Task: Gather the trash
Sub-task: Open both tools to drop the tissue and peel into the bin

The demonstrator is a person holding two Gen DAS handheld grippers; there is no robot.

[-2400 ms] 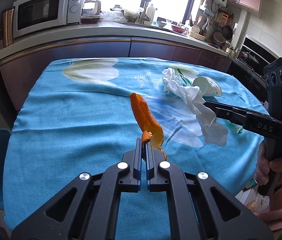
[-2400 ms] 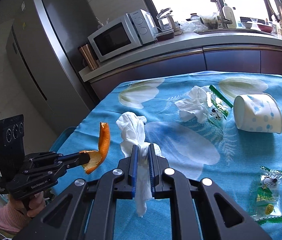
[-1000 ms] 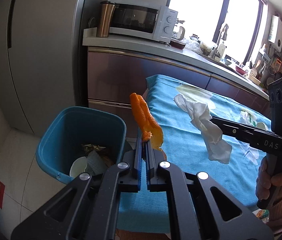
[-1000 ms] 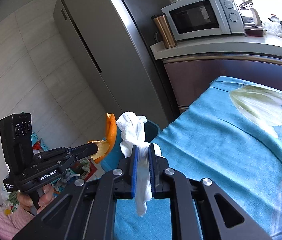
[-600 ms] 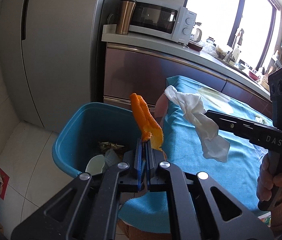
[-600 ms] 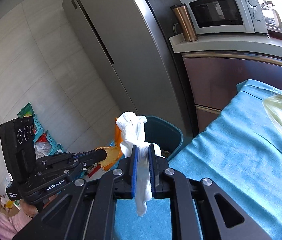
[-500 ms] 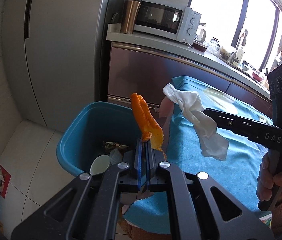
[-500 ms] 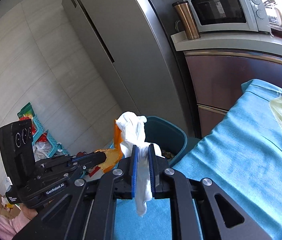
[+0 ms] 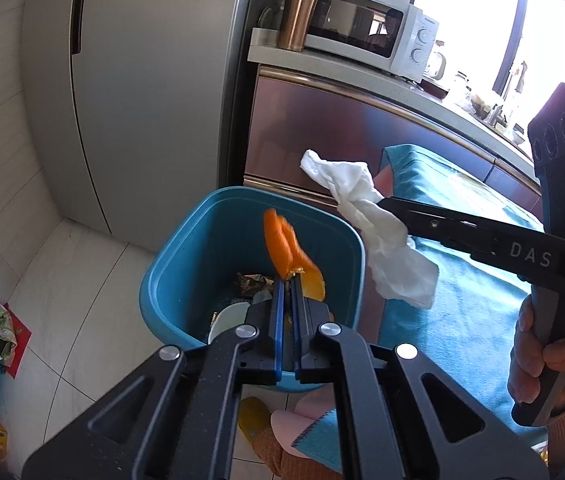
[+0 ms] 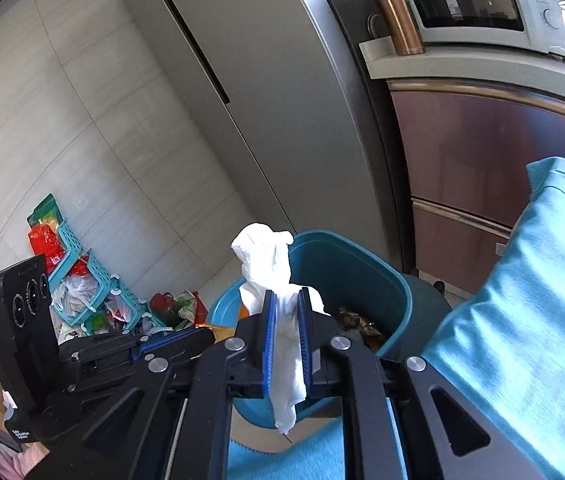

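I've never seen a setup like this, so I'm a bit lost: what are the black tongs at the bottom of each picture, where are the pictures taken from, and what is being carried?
No robot here: a person holds a hand-operated two-finger gripper in each hand, and each gripper carries a wide-angle camera looking along its fingers. One picture comes from the left gripper, the other from the right gripper.

The left gripper is shut on an orange peel, held over a blue trash bin that stands on the floor and already holds some rubbish. The right gripper is shut on a crumpled white tissue, near the bin's rim. In the left view you also see the person's right hand gripping its handle. The table with the blue tablecloth is beside the bin.
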